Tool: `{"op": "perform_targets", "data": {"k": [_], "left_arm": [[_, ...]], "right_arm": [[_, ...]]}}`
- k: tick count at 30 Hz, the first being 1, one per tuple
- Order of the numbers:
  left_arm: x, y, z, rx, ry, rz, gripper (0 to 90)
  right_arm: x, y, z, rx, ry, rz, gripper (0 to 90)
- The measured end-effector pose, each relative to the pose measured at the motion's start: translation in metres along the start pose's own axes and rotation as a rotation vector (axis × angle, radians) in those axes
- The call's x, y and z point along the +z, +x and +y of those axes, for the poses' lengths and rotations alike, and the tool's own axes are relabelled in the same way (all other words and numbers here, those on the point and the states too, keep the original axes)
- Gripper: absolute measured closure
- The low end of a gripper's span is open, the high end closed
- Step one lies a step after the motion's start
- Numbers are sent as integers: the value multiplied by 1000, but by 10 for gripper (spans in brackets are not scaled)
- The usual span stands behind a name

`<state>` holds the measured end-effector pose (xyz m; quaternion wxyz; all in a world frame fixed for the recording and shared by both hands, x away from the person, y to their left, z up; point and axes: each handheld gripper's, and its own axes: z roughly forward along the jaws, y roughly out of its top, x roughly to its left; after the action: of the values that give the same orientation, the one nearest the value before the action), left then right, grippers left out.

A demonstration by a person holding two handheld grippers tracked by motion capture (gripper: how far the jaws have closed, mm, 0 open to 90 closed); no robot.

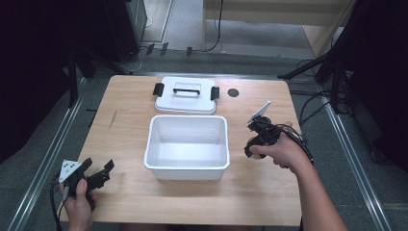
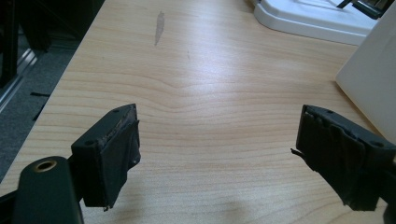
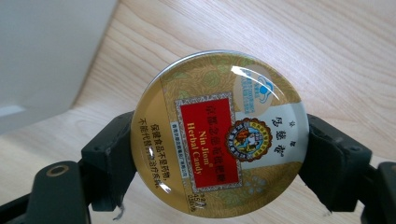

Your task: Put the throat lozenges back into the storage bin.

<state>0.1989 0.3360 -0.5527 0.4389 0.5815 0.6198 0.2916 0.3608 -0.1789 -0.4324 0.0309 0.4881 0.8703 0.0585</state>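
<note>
Clamped between the right gripper's (image 3: 219, 154) black jaws is a round gold tin (image 3: 219, 133), its red "Herbal Candy" label facing the camera; the pads press on its rim from both sides, about half closed. In the high view this gripper (image 1: 257, 139) sits just right of the bin (image 1: 187, 166), an open white tub, with the tin's edge (image 1: 256, 155) peeking under the hand. Beyond the bin lies its lid (image 1: 185, 98) with a black handle, flat on the table (image 1: 250, 192). Far to the other side, the left gripper (image 1: 98, 175) rests near the table's front corner, jaws spread wide with nothing but bare wood between them (image 2: 219, 154).
</note>
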Motion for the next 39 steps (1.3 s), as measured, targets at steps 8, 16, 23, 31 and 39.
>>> {"op": "perform_targets", "data": {"k": [8,16,23,31,39], "left_arm": [[0,0,0,0,1,1,136],[0,0,0,0,2,1,137],[1,0,0,-2,-1,-2,136],[0,0,0,-3,2,-3,136],[0,0,0,-6,3,-6,136]], "right_arm": [[-28,12,13,-42,-7,7,199],[-51,24,25,-73,-22,6,200],[-60,39,35,-112,-30,15,200],[-66,58,47,-146,-34,27,200],[-67,79,60,-182,-44,44,200]]}}
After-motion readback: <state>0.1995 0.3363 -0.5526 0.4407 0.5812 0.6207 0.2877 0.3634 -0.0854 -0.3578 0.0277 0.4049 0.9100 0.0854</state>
